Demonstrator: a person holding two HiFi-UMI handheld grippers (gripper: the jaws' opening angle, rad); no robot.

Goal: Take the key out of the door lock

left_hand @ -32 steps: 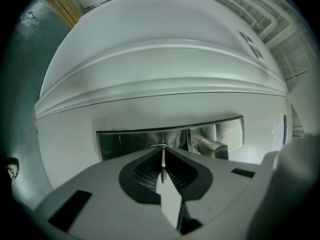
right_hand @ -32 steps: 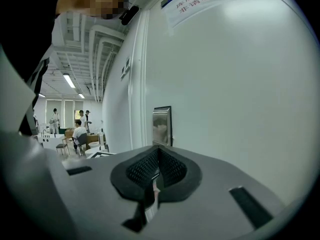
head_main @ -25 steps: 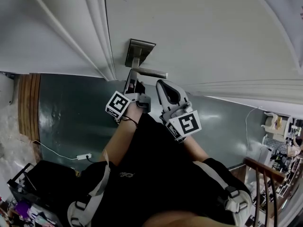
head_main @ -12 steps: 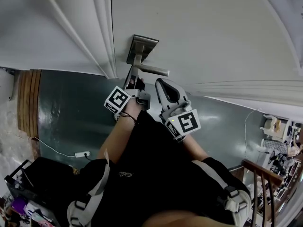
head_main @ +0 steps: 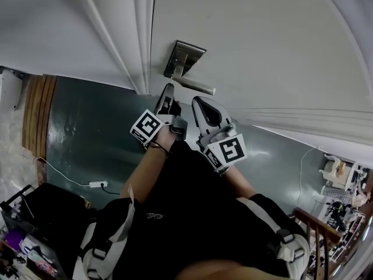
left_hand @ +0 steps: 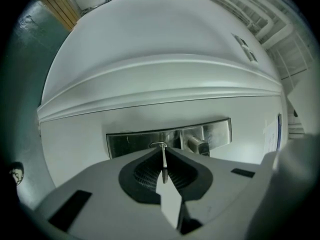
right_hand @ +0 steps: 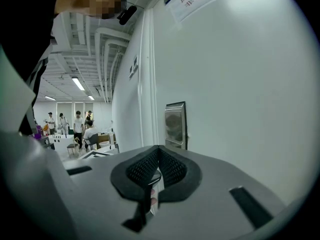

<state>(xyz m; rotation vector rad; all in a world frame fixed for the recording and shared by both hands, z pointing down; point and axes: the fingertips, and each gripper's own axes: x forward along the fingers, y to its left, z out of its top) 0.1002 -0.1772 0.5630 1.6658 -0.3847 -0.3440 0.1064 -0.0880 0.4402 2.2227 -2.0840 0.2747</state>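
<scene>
A metal lock plate (head_main: 183, 59) with a lever handle (head_main: 197, 87) sits on the white door (head_main: 262, 45). My left gripper (head_main: 168, 93) points at the plate's lower end, just under the handle. In the left gripper view its jaws are shut on the thin metal key (left_hand: 163, 160), seen edge-on between the black pads. The key's far end reaches the plate (left_hand: 135, 142); I cannot tell whether it is still in the lock. A white tag (left_hand: 170, 202) hangs below the pads. My right gripper (head_main: 202, 107) is shut and empty beside the left one, its pads (right_hand: 170, 166) closed.
The door frame (head_main: 137, 39) runs along the left of the plate. The floor (head_main: 87, 139) below is dark green, with a white power strip (head_main: 97, 184) on a cable. Wooden railing (head_main: 315, 226) stands at the right. Several people (right_hand: 75, 126) are far off down the hall.
The head view has swung, so the lock plate now sits further right and lower. Both grippers stay close together under the handle, the left still shut on the key.
</scene>
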